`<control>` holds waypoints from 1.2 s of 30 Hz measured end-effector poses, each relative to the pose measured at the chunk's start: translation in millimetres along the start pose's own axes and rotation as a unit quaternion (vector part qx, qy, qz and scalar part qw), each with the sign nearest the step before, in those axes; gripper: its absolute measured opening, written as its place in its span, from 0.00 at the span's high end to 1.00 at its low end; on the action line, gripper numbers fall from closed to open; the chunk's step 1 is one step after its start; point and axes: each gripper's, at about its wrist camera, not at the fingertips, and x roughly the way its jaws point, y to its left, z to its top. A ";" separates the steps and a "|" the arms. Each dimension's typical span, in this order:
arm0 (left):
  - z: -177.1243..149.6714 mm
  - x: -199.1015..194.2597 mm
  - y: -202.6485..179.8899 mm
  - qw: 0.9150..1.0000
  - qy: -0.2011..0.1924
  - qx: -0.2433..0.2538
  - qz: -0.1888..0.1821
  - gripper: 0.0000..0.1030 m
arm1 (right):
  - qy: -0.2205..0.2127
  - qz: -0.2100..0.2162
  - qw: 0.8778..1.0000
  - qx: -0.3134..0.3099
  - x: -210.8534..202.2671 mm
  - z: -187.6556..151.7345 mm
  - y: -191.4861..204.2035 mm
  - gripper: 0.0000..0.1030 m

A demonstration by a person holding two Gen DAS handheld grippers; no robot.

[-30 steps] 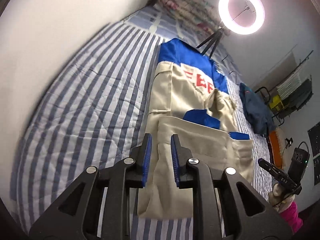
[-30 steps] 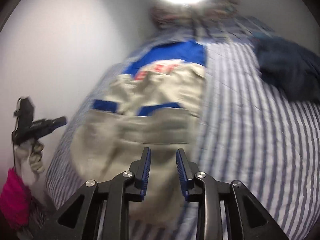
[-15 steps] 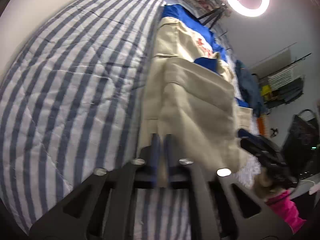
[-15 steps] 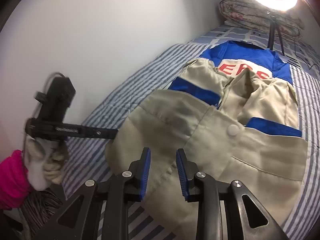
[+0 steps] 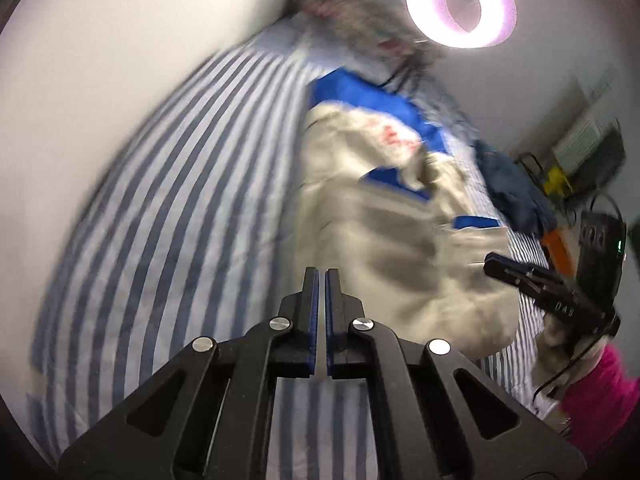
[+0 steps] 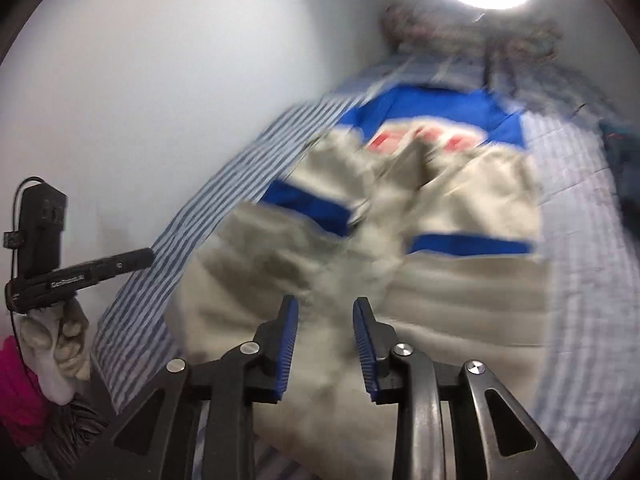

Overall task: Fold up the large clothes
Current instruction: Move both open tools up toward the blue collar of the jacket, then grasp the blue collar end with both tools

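Left claw (image 5: 321, 276): blue pads nearly together, a thin slit between, nothing visibly caught there; poised above the striped bed (image 5: 168, 216), just beside the near left edge of the beige and blue jacket (image 5: 384, 224). Right claw (image 6: 325, 312): parted wide, holding nothing, hovering over the jacket's near beige hem. Seen across from the right wrist view, the gloved left hand (image 6: 60, 340) gripping its black handle at the jacket's left, pink sleeve below, with white lettering on the handle too small to read with certainty. From the left wrist view, the other black handle at the jacket's right, marked with letters that look like "UAB". Jacket spread lengthwise on the bed, blue collar end far, red lettering on it blurred beyond reading. Beyond the jacket, a glowing ring light (image 5: 460, 4) and a patterned bundle (image 5: 360, 20); to the jacket's right, a dark blue garment (image 5: 512, 188).
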 end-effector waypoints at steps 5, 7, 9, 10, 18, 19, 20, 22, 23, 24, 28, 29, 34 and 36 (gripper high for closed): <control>13.8 39.5 -34.6 0.998 0.032 0.050 -0.017 1.00 | 0.004 -0.047 0.998 0.038 -15.2 -4.5 -40.6 0.71; 19.9 62.3 -38.8 0.998 0.040 0.052 -0.010 1.00 | 0.012 -0.059 0.997 0.051 -11.1 -6.8 -54.9 0.71; 25.5 85.0 -39.4 0.998 0.047 0.050 0.007 1.00 | 0.017 -0.061 0.997 0.051 -6.2 -8.3 -63.6 0.71; 25.8 100.4 -36.3 0.997 0.057 0.055 0.023 1.00 | 0.021 -0.063 0.997 0.048 -0.8 -8.7 -66.3 0.71; 18.1 118.4 -16.2 0.996 0.082 0.036 -0.001 0.97 | 0.064 -0.064 0.994 0.058 21.3 -16.4 -77.7 0.75; 21.9 112.2 -17.7 0.996 0.082 0.036 -0.004 0.97 | 0.060 -0.055 0.995 0.062 16.5 -13.7 -79.1 0.74; 26.5 103.3 -18.7 0.996 0.076 0.035 -0.013 0.97 | 0.051 -0.046 0.995 0.070 8.5 -10.0 -81.3 0.74; 40.8 91.2 -25.0 0.997 0.057 0.040 -0.021 0.97 | 0.024 -0.042 0.996 0.077 -8.7 -1.5 -84.5 0.70; 46.5 87.0 -27.5 0.997 0.051 0.045 -0.024 0.97 | 0.008 -0.045 0.996 0.076 -16.9 2.7 -85.2 0.67; 56.3 80.8 -30.7 0.997 0.042 0.054 -0.026 0.97 | -0.012 -0.048 0.996 0.075 -27.4 7.8 -86.4 0.63; 93.3 73.8 -33.9 0.997 0.021 0.073 -0.020 0.77 | -0.053 -0.059 0.995 0.056 -59.3 41.3 -95.4 0.60; 106.5 75.4 -31.7 0.997 0.016 0.070 -0.017 0.66 | -0.053 -0.065 0.995 0.051 -62.0 49.7 -99.8 0.60; 165.0 97.1 -3.1 0.999 0.021 0.012 -0.043 0.58 | -0.036 -0.063 0.996 0.045 -53.6 95.7 -134.0 0.51; 183.8 111.0 8.6 0.998 0.025 -0.007 -0.051 0.55 | -0.033 -0.050 0.996 0.066 -44.2 109.0 -153.4 0.49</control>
